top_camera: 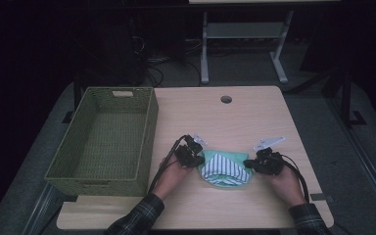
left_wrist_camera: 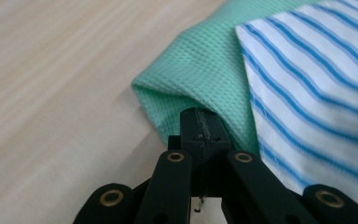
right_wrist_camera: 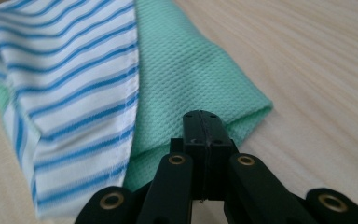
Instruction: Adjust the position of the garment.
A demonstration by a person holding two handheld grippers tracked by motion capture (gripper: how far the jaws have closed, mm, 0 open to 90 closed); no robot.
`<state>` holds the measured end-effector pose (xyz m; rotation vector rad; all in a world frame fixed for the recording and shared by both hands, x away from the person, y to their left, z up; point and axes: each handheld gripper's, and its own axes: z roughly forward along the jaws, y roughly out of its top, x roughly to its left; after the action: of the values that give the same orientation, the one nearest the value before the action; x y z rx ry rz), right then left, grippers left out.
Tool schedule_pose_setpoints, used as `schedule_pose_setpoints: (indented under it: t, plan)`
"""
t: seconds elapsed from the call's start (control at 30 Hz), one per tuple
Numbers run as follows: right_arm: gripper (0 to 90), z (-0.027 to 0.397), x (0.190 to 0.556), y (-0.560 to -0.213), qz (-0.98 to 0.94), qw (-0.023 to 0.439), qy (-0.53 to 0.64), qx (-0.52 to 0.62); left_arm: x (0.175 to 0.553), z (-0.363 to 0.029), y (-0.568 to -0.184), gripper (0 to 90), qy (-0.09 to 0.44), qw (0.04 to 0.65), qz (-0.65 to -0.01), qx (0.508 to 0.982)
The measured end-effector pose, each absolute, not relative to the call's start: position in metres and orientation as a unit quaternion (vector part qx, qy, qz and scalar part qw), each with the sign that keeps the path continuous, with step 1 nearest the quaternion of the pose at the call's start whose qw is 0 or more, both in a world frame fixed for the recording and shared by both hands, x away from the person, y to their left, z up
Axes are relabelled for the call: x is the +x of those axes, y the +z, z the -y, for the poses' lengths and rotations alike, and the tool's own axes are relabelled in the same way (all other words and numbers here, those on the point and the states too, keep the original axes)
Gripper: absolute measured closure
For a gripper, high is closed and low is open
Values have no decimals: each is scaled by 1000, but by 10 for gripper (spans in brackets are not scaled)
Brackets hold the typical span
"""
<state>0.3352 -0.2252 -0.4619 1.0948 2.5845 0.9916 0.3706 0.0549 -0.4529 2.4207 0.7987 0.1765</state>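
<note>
Both the left gripper [left_wrist_camera: 199,122] and the right gripper [right_wrist_camera: 204,125] are pinching, jaws closed, opposite edges of the soft, limp mint-green waffle cloth [top_camera: 223,170], which is sagging between them.

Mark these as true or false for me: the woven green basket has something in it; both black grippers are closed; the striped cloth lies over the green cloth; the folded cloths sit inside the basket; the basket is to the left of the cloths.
1. The woven green rectangular basket holds something. False: its inside shows only bare weave.
2. The left gripper and the right gripper both have their jaws closed. True.
3. The white cloth with blue stripes lies over the mint-green waffle-textured cloth. True.
4. The folded cloths sit inside the basket. False: they lie on the light wooden table, between the two grippers.
5. The basket stands left of the cloths in the high view. True.
</note>
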Motion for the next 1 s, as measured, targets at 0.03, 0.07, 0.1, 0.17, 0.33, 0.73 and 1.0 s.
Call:
schedule_pose_setpoints:
  t: [0.03,0.07,0.1,0.17,0.33,0.73,1.0]
  plan:
    - [897,225,333,-462,-865,80,332,367,373,-55,-453,896,66,291,-302,905]
    - [898,225,332,-462,-866,78,332,366,376,-55,-454,896,66,294,-303,904]
    - [897,225,331,-462,-867,80,333,362,378,-56,-454,896,64,295,-303,904]
    - [897,226,329,-460,-867,87,335,359,379,-58,-454,895,57,302,-307,901]
    - [897,239,342,-451,-843,107,365,380,376,-68,-449,894,56,309,-311,897]
    - [897,238,376,-463,-849,102,355,377,352,-89,-434,756,51,329,-315,889]
    - [897,242,362,-465,-859,86,345,367,333,-91,-429,524,50,337,-310,888]
